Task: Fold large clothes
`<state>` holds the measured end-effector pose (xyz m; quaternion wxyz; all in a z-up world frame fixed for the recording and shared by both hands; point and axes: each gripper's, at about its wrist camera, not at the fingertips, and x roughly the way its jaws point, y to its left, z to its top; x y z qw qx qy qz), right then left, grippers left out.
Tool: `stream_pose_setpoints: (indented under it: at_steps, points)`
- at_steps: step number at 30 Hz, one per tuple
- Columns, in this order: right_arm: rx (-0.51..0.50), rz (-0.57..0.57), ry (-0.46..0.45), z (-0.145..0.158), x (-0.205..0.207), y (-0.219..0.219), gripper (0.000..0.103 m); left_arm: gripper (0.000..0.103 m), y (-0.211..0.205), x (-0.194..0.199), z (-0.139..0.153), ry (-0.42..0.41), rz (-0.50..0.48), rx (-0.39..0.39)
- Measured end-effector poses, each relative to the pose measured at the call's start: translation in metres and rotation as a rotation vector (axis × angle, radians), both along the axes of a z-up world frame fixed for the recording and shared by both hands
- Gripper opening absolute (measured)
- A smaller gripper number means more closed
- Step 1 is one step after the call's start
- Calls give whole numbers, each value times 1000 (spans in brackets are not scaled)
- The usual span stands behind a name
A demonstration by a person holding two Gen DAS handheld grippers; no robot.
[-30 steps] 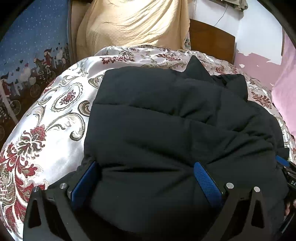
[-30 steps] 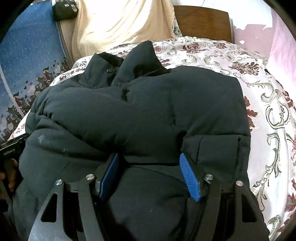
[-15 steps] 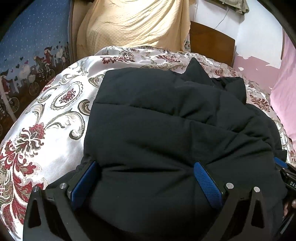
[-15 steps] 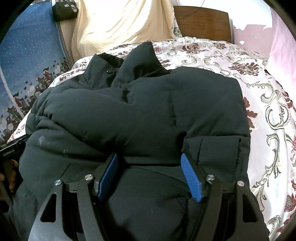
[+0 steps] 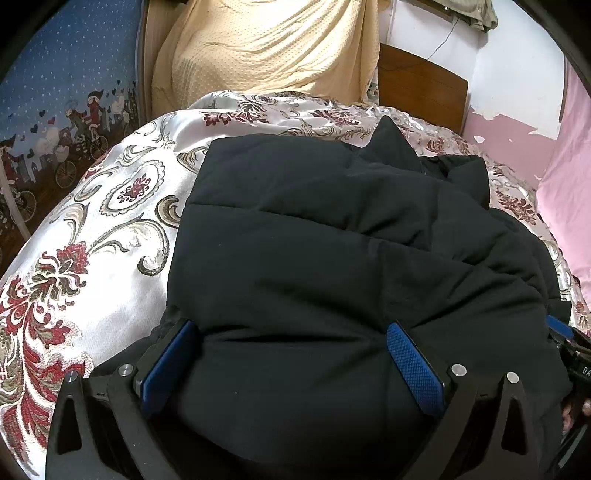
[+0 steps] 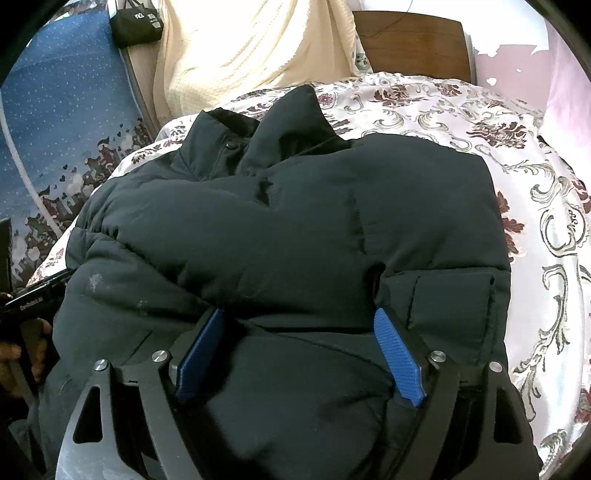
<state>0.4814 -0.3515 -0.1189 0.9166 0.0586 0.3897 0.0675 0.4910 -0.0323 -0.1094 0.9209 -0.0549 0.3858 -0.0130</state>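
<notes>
A black padded jacket (image 5: 332, 236) lies on the bed with its collar (image 6: 295, 110) toward the headboard. My left gripper (image 5: 291, 328) has its blue pads wide apart, with a thick bulge of the jacket's near edge between them. My right gripper (image 6: 299, 317) also has its pads apart around a fold of the jacket (image 6: 295, 229) next to a patch pocket (image 6: 450, 302). The right gripper's tip shows at the right edge of the left wrist view (image 5: 561, 328); the left gripper's body shows at the left edge of the right wrist view (image 6: 33, 299).
The bed has a satin floral cover (image 5: 92, 258). A cream blanket (image 5: 266, 48) hangs over the wooden headboard (image 5: 421, 81). A blue patterned cloth (image 5: 55, 110) hangs at the left. A pink pillow (image 5: 565, 206) lies at the right. A black bag (image 6: 136, 22) hangs at top left.
Both grippers have barely moved. The jacket bulges slightly more between the left pads. The right gripper's pads have spread a little.
</notes>
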Motion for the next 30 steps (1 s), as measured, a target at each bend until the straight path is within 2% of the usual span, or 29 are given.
stream_pose_setpoints:
  at_steps: [11, 14, 16, 17, 19, 21, 23, 25, 29, 30]
  points:
    - [-35, -7, 8, 1, 1, 3, 81, 103, 2, 0, 0, 5, -5, -16]
    - [-20, -1, 34, 5, 2, 1, 83, 103, 10, 4, 8, 54, -61, -56]
    - [-3, 28, 93, 13, 6, 0, 92, 103, 18, 12, 20, 114, -115, -56]
    - [1, 43, 114, 19, 7, 0, 94, 103, 22, 14, 25, 118, -108, -45]
    - [4, 70, 94, 41, 6, -3, 101, 103, 33, 20, 43, 82, -83, -21]
    - [-9, 69, 74, 60, 13, -5, 101, 103, 38, 32, 58, 42, -86, -20]
    - [-3, 45, 68, 73, 28, -9, 101, 103, 37, 53, 71, 19, -92, -31]
    - [45, -17, 80, 82, 59, -16, 101, 103, 30, 83, 83, 23, -97, -48]
    - [184, -154, 106, 91, 132, -25, 101, 103, 5, 142, 100, 11, -107, -103]
    - [206, -184, 109, 91, 145, -23, 101, 103, -4, 163, 103, 14, -106, -143]
